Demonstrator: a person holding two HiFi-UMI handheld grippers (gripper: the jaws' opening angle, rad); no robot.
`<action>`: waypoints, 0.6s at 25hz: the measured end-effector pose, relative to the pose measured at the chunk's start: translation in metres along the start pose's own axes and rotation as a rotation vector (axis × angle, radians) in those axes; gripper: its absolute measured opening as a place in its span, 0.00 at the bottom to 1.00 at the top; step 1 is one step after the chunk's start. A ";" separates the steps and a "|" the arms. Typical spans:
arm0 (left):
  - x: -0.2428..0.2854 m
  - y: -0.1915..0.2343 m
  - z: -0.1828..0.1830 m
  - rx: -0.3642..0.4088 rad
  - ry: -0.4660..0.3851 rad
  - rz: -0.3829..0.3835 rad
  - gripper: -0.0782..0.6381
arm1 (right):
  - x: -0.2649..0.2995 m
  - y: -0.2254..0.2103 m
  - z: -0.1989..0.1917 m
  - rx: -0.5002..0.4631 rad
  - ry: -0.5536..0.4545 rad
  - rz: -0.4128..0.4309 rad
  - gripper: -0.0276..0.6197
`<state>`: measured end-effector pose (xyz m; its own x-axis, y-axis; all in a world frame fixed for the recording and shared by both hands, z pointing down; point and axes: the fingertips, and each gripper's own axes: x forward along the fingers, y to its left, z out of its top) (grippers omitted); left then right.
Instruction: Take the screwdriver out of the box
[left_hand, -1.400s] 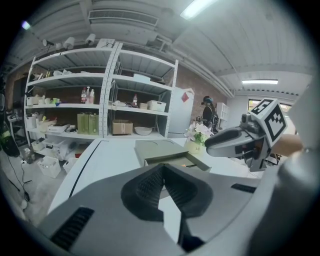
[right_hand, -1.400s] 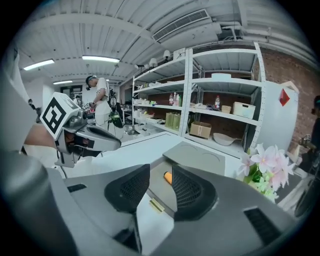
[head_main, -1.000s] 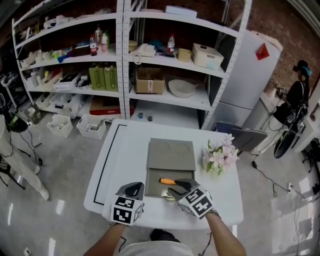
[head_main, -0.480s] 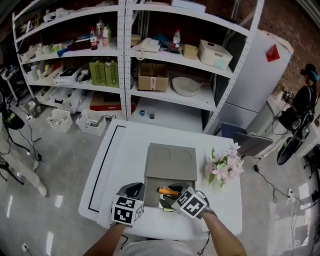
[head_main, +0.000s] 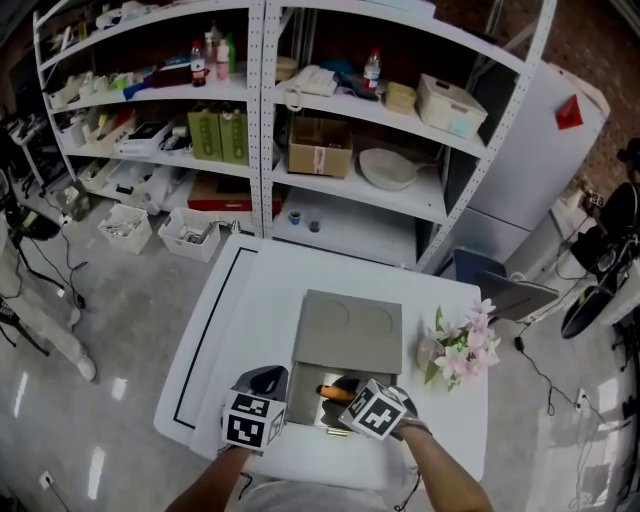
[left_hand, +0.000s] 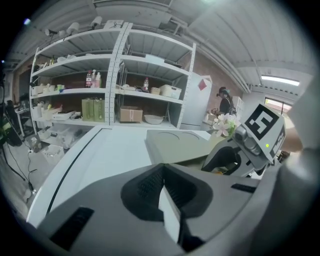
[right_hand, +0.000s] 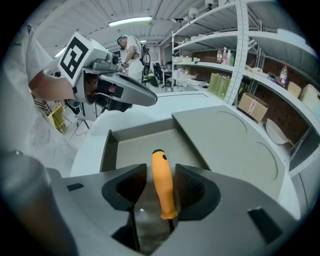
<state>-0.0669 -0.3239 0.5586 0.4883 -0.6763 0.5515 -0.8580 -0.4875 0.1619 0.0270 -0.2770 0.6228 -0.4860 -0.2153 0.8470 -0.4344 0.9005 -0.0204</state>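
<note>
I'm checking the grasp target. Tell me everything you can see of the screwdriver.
The screwdriver has a smooth orange handle, plastic-looking, with a dark spot near its rounded end and a flared collar; only a stub of dark shaft shows. It lies in the open grey box, handle between the jaws of the right gripper, which have just been opening and do not seem to press it.

lab storeroom with stocked white shelving (head_main: 263, 120)
</note>
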 end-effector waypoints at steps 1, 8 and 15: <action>0.001 0.002 -0.001 -0.003 0.004 0.002 0.12 | 0.003 0.000 -0.001 -0.002 0.008 0.010 0.33; 0.009 0.013 0.000 -0.022 0.010 0.020 0.12 | 0.009 -0.001 -0.003 -0.017 0.038 0.042 0.31; 0.016 0.015 0.003 -0.024 0.013 0.020 0.12 | 0.010 0.001 -0.006 -0.034 0.069 0.061 0.31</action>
<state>-0.0716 -0.3434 0.5673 0.4690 -0.6784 0.5656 -0.8712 -0.4606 0.1700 0.0263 -0.2764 0.6347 -0.4569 -0.1343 0.8793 -0.3794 0.9235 -0.0561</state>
